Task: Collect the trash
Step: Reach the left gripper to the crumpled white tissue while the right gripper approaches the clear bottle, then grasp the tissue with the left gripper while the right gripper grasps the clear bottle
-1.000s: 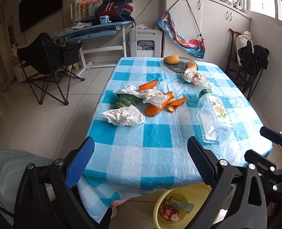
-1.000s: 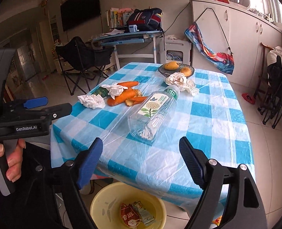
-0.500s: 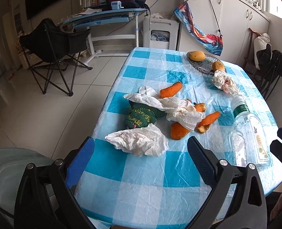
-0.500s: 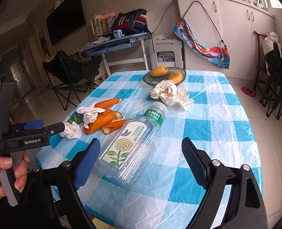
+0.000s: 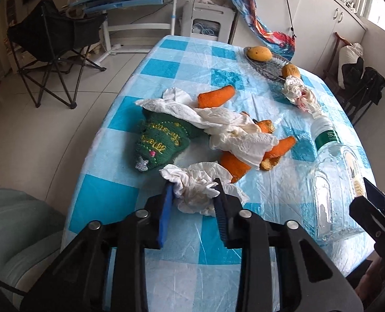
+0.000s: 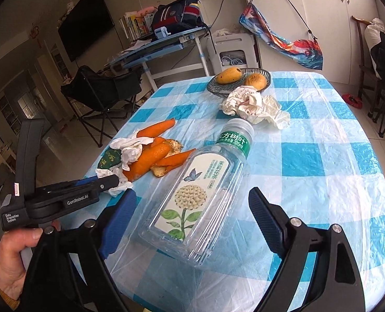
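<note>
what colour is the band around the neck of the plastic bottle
Green with white writing, on the bottle lying on the table; clearest in the right wrist view.

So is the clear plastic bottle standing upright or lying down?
Lying down: the bottle rests on its side on the checked tablecloth, cap pointing away.

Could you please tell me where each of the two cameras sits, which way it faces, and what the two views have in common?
Left wrist: on the left tool, looking down at the table's near edge; its jaws are closing on a tissue; the right tool shows at the right edge.
Right wrist: on the right tool, looking down along the table; its open fingers straddle the bottle; the left tool and a hand show.
Shared: tissue, bottle, carrots, fruit dish.
</note>
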{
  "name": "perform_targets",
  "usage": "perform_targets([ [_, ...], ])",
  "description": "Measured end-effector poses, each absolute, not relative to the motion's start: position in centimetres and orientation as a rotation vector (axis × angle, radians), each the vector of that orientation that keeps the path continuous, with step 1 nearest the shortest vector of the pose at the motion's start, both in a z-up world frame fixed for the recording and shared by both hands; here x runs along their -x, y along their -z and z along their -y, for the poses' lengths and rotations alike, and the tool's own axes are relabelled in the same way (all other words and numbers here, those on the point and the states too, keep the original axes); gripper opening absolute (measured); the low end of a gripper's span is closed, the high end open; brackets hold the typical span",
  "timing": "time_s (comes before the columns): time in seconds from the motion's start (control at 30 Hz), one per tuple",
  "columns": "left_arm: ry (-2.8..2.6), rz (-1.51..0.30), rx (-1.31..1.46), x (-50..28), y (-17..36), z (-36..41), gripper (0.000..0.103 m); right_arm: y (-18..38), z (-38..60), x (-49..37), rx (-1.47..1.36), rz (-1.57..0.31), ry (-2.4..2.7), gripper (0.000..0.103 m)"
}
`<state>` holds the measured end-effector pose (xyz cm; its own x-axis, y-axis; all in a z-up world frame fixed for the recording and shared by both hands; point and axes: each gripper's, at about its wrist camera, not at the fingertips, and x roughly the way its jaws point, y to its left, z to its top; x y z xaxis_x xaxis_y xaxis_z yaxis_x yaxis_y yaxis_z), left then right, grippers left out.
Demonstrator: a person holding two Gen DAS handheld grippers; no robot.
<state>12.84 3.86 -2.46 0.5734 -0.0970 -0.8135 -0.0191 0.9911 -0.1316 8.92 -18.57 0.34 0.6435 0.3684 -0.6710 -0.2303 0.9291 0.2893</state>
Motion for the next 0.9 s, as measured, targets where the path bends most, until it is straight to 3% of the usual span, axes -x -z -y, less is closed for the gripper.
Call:
perform_targets([
  [0.4, 0.133, -0.952, 0.092, -9.5, 1.3, -1.5, 0.024, 0.8, 18.7, -9.9, -0.199, -0.853, -0.31, 0.084],
  [0.63, 0.066, -0.949, 0.135, -9.8, 1.4, -3.0, 0.057, 1.5, 18.8, -10.7, -0.222, -0.888, -0.298, 0.084],
  [0.83, 0.011, -0.948, 0.095, -10.6, 2.2, -2.8, 0.074, 2.4, 18.6, -11.0, -0.213, -0.934, -0.291, 0.084],
  [0.9, 0.003, -0.96, 0.081, -11.1, 2.8, -2.7, 0.074, 2.3, 18.5, -10.9, -0.202, -0.934, -0.294, 0.084],
])
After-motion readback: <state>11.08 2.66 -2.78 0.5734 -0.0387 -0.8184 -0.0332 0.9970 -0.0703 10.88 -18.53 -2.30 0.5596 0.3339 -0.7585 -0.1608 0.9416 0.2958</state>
